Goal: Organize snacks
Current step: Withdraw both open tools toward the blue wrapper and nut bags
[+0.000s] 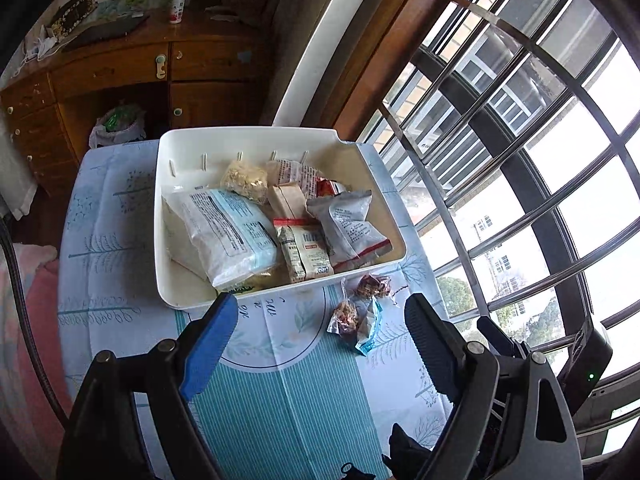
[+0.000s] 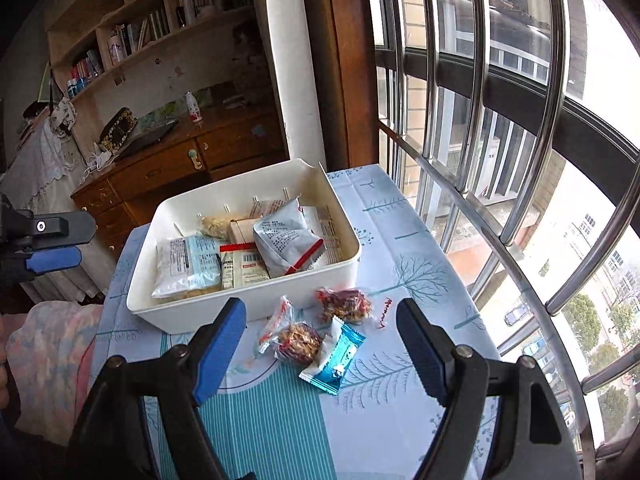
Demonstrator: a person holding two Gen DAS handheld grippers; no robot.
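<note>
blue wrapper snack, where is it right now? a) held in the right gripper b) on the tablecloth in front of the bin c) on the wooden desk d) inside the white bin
b: the blue wrapper snack lies on the tablecloth just outside the white bin, beside two clear-wrapped snacks, and both grippers are open and empty.

Wooden dresser [image 1: 120,80] against far wall; white bottle [image 1: 176,6] and dark tablet [image 1: 108,30] on top. Bookshelf [image 2: 132,36] above, with books. Barred window [image 2: 500,120] alongside, buildings and trees outside. Pink blanket [image 2: 52,344] near the surface's edge.
</note>
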